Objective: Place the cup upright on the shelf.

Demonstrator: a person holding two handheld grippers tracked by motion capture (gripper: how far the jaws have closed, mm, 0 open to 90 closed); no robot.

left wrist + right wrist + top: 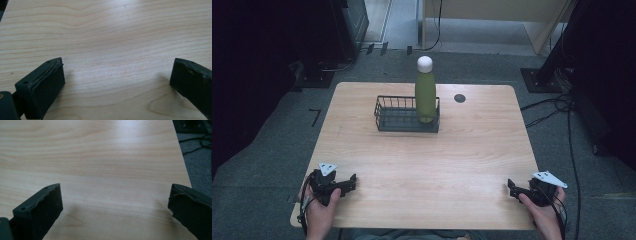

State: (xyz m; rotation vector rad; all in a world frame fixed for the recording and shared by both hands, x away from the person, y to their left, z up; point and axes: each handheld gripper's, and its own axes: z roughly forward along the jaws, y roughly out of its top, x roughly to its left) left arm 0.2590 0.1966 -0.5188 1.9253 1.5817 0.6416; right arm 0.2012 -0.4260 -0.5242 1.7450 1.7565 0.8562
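A wire basket (406, 114) sits on the bench (422, 160) toward its far edge, near the middle. A bottle (425, 90) stands upright in the basket's right end. A cable hole (460, 98) lies in the bench to the right of the basket, near the far edge. The left gripper (352, 180) rests at the near left corner, the right gripper (510, 186) at the near right corner, both well apart from the basket, each with bare bench between its jaws.

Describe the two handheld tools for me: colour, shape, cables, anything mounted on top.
Both are black. The left tool and right tool each carry a pale grey three-cornered plate with small holes on top and trail dark cables over the table's near edge. Each has two blocky black jaws with small screw holes and rough-edged pads. No sleeves are visible.
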